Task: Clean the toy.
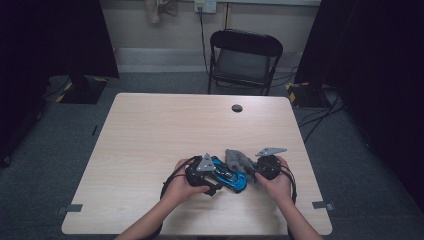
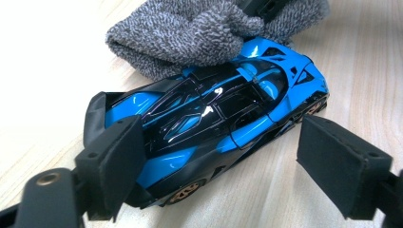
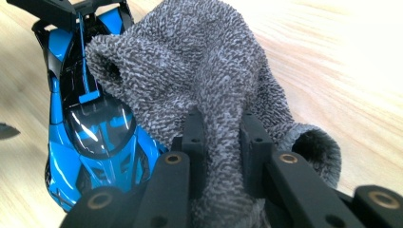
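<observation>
A blue and black toy sports car (image 1: 231, 177) lies on the wooden table (image 1: 150, 130) near its front edge. In the left gripper view the car (image 2: 214, 109) sits between the jaws of my left gripper (image 2: 228, 164). One pad (image 2: 114, 161) rests against the car's side, while the other pad (image 2: 340, 166) stands clear of it, so the gripper (image 1: 223, 181) is open. My right gripper (image 3: 223, 142) is shut on a bunched grey knitted cloth (image 3: 190, 71). The cloth (image 1: 239, 159) drapes over the far side of the car (image 3: 90, 137); the right gripper (image 1: 251, 168) comes in from the right.
A black folding chair (image 1: 243, 55) stands beyond the table's far edge. A round cable hole (image 1: 237, 108) sits near the far edge of the tabletop. Cables (image 1: 320, 117) lie on the floor to the right.
</observation>
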Demonstrator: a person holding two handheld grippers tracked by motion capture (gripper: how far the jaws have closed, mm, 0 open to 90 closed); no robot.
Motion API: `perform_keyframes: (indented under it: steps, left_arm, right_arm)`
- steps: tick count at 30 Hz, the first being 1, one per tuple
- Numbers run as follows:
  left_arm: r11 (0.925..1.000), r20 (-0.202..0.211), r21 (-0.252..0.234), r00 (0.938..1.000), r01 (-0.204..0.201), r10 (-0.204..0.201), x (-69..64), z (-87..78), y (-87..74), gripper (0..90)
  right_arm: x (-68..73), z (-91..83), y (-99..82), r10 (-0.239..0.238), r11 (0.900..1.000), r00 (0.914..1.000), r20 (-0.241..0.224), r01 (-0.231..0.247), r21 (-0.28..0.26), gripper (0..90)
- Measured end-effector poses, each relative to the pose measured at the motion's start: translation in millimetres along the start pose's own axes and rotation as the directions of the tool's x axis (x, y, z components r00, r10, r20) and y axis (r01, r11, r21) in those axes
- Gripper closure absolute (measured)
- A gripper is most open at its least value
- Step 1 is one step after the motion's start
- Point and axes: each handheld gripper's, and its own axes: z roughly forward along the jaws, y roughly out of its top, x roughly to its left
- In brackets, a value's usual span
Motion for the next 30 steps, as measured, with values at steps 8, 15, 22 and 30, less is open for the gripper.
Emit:
perform_keyframes:
  steps: [8,15,22,30]
  left_arm:
    - [1.0,0.003,0.001,1.0,0.0,0.0,-0.2,0.1,0.3,15.3]
    - [1.0,0.008,0.001,1.0,0.001,-0.001,-0.7,-0.1,0.9,15.3]
    - [1.0,0.014,-0.005,0.9999,0.007,-0.007,-0.6,0.0,0.7,15.3]
    - [0.9999,0.016,-0.008,0.9998,0.011,-0.011,-0.6,-0.1,0.5,15.3]
  right_arm:
    - [3.2,12.6,12.8,0.001,1.0,1.0,0.004,-0.001,0.005,76.5]
    - [12.1,27.8,27.7,-0.023,0.9997,0.9997,0.006,0.023,0.001,76.5]
    - [16.7,40.0,40.4,-0.025,0.9997,0.9997,-0.002,0.025,0.004,76.5]
    - [21.5,51.1,52.8,-0.029,0.9995,0.9995,-0.011,0.029,0.01,76.4]
